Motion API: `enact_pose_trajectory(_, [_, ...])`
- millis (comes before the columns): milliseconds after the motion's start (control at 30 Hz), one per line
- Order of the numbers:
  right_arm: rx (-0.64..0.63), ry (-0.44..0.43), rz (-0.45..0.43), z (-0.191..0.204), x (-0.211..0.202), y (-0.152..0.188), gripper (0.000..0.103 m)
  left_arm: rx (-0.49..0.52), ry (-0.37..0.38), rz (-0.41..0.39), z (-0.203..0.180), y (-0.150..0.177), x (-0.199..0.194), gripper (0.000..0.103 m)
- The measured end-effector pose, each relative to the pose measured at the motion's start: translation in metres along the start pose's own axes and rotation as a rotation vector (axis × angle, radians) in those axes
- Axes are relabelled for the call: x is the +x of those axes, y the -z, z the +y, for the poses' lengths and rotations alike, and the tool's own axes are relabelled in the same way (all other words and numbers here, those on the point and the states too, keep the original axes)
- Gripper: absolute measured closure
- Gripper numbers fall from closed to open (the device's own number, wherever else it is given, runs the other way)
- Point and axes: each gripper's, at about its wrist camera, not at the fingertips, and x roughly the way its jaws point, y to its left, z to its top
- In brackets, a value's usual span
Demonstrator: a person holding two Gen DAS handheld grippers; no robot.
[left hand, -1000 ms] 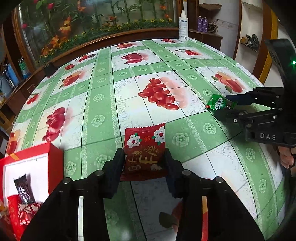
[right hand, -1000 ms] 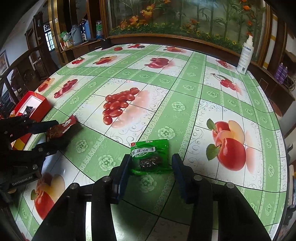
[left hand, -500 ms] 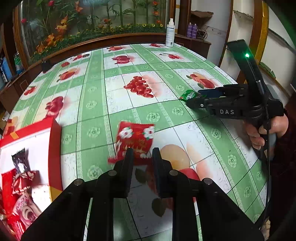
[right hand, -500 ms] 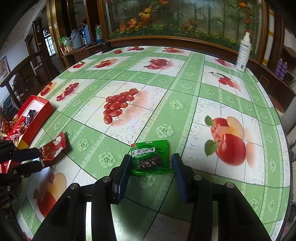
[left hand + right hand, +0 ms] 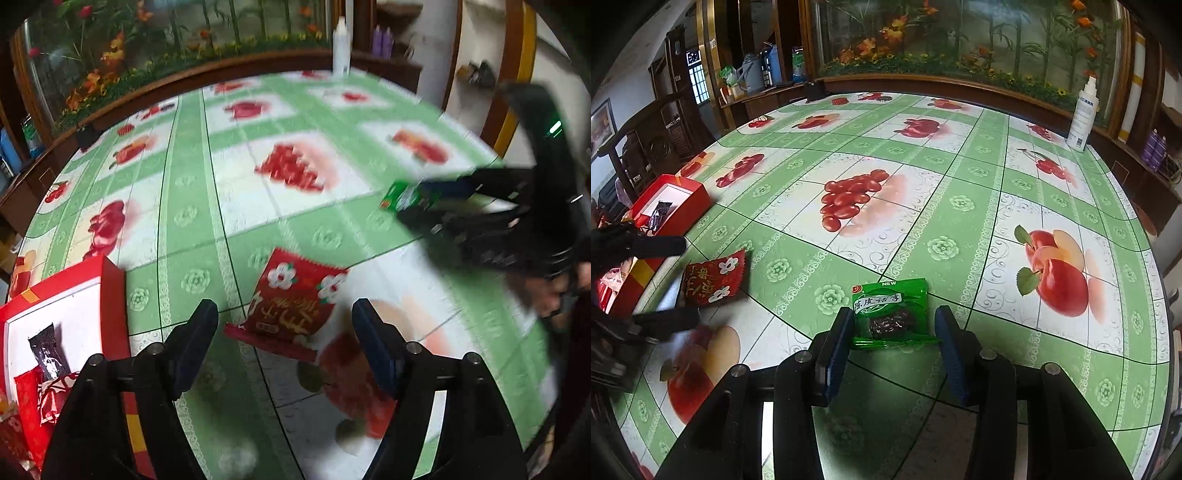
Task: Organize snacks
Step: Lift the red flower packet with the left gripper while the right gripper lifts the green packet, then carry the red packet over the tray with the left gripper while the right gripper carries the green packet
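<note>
In the left wrist view, the left gripper [image 5: 284, 325] fills the bottom of the frame with its jaws spread wide, touching nothing. Between and just above them, a little right of the middle, a red snack packet [image 5: 295, 302] lies on the table [image 5: 192, 192]. A red box [image 5: 107, 291] with a white inside sits at the lower left, holding a dark wrapper [image 5: 48, 354] and other red packets. At the right edge, blurred, the right gripper [image 5: 417, 206] has a green snack packet [image 5: 402, 195] at its tips.

In the right wrist view, the right gripper [image 5: 892, 343] stands at bottom centre, jaws open around the green snack packet [image 5: 890, 314], which lies flat on the table [image 5: 960, 206]; one finger sits close on each side, and contact cannot be judged. The red snack packet [image 5: 714, 277] lies at the middle left between the left gripper's [image 5: 676, 280] spread fingers, with the red box [image 5: 687, 195] beyond it. A white spray bottle [image 5: 1082, 114] stands at the upper right.
</note>
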Motion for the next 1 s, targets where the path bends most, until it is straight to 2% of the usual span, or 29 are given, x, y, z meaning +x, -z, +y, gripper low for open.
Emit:
enact_pose_trajectory(100, [-0.002, 0.003, 0.002, 0.001, 0.000, -0.001, 0.055, -0.048, 0.039, -0.003, 0.007, 0.004, 0.007, 0.032])
enact_pose_trajectory(133, [-0.002, 0.004, 0.002, 0.001, 0.001, 0.000, 0.055, -0.052, 0.031, -0.018, 0.009, 0.005, 0.006, 0.047])
enact_pose_trajectory(167, [-0.002, 0.004, 0.002, 0.001, 0.001, 0.000, 0.055, -0.047, 0.031, -0.025, 0.010, 0.004, 0.005, 0.056])
enact_pose_trajectory(333, [-0.002, 0.007, 0.000, 0.001, 0.001, -0.001, 0.055, -0.053, 0.006, -0.025, 0.010, 0.005, 0.004, 0.056])
enact_pose_trajectory(533, [0.002, 0.006, -0.009, 0.000, 0.002, -0.001, 0.055, -0.100, 0.061, -0.065, 0.009, 0.013, -0.015, 0.056])
enact_pose_trajectory(733, [0.007, 0.005, -0.013, 0.000, 0.001, -0.001, 0.056, -0.100, 0.089, -0.104, 0.000, 0.021, -0.043, 0.056])
enact_pose_trajectory(867, [0.021, -0.006, -0.014, 0.000, 0.000, 0.001, 0.056, -0.094, 0.082, -0.129, -0.004, 0.032, -0.060, 0.056])
enact_pose_trajectory(1000, [0.062, -0.032, -0.010, 0.002, -0.005, 0.003, 0.056, -0.085, 0.030, -0.161, -0.002, 0.041, -0.079, 0.056])
